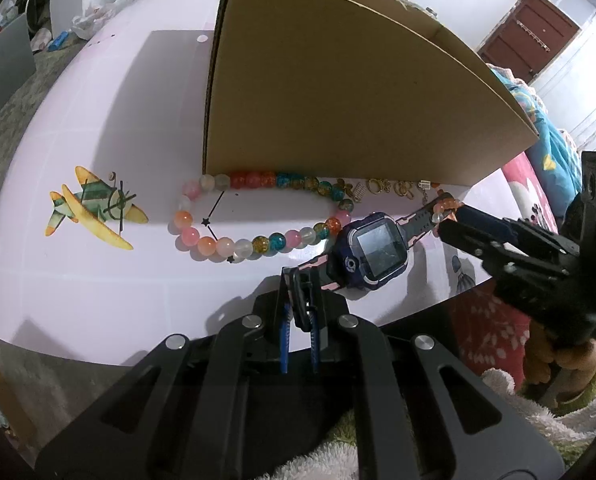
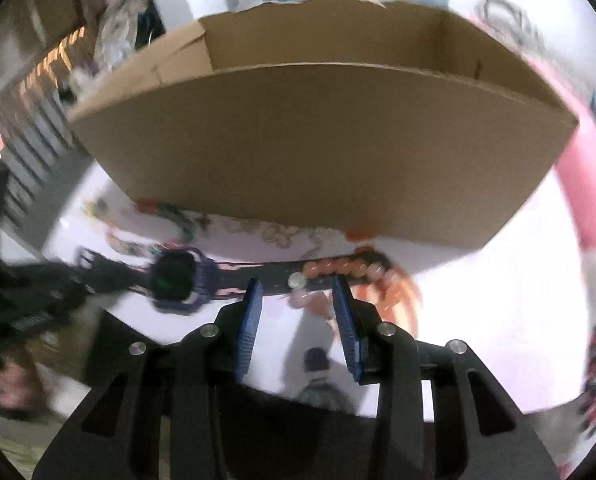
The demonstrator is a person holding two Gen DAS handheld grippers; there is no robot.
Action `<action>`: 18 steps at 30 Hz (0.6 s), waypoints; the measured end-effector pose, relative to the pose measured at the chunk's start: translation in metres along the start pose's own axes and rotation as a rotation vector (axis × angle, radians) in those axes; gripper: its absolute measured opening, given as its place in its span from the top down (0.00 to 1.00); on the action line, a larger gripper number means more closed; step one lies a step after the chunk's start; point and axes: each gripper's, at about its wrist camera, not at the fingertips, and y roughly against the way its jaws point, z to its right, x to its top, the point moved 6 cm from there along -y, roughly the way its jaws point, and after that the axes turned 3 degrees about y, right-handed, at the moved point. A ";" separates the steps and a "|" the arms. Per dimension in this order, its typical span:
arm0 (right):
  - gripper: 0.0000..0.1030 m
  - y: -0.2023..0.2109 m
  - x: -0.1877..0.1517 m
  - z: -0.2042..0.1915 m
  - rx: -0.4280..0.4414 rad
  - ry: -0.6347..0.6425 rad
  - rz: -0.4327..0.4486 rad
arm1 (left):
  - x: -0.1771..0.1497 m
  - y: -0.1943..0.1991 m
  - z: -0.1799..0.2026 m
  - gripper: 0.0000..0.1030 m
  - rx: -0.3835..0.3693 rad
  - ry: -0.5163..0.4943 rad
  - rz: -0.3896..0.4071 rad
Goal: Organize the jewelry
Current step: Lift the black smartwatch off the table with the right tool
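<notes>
I pin the watch [image 1: 372,250] strap end w/ my left hand-held gripper [image 1: 300,312], pressed together on it just in front of the cardboard box [image 1: 338,92], so my right hand-held gripper [image 2: 296,300], spread, can work the orange bead bracelet [image 2: 338,268] at its other strap.

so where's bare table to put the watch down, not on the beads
Bare table lies left of the bead bracelet, around the plane sticker, and left of the box. Along the box's front it's crowded: bracelet, gold charms, watch.
</notes>
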 end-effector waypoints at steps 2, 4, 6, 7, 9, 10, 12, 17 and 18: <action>0.65 -0.005 -0.002 -0.001 -0.045 0.052 -0.019 | 0.000 0.000 0.000 0.93 0.000 0.000 0.000; 0.67 -0.006 -0.002 0.001 -0.052 0.066 -0.012 | 0.000 0.000 0.000 0.93 -0.002 0.003 -0.001; 0.77 -0.006 -0.001 0.007 -0.065 0.056 -0.013 | 0.000 -0.001 0.001 0.93 0.001 0.002 0.000; 0.83 -0.006 -0.003 0.011 -0.080 0.048 -0.012 | -0.001 -0.001 0.001 0.93 0.001 0.002 0.000; 0.86 -0.007 -0.003 0.026 -0.106 0.011 -0.013 | -0.001 -0.001 0.001 0.93 0.001 0.003 0.000; 0.87 -0.007 -0.003 0.031 -0.119 -0.004 -0.013 | -0.001 -0.001 0.001 0.93 0.001 0.002 0.000; 0.87 -0.007 -0.003 0.047 -0.152 -0.045 -0.010 | -0.001 -0.001 0.001 0.93 0.002 0.001 0.000; 0.87 -0.008 -0.001 0.072 -0.206 -0.108 -0.004 | -0.001 -0.001 0.002 0.93 0.010 -0.005 0.002; 0.87 -0.008 0.000 0.076 -0.215 -0.120 -0.005 | -0.001 -0.001 0.003 0.93 0.012 -0.005 0.002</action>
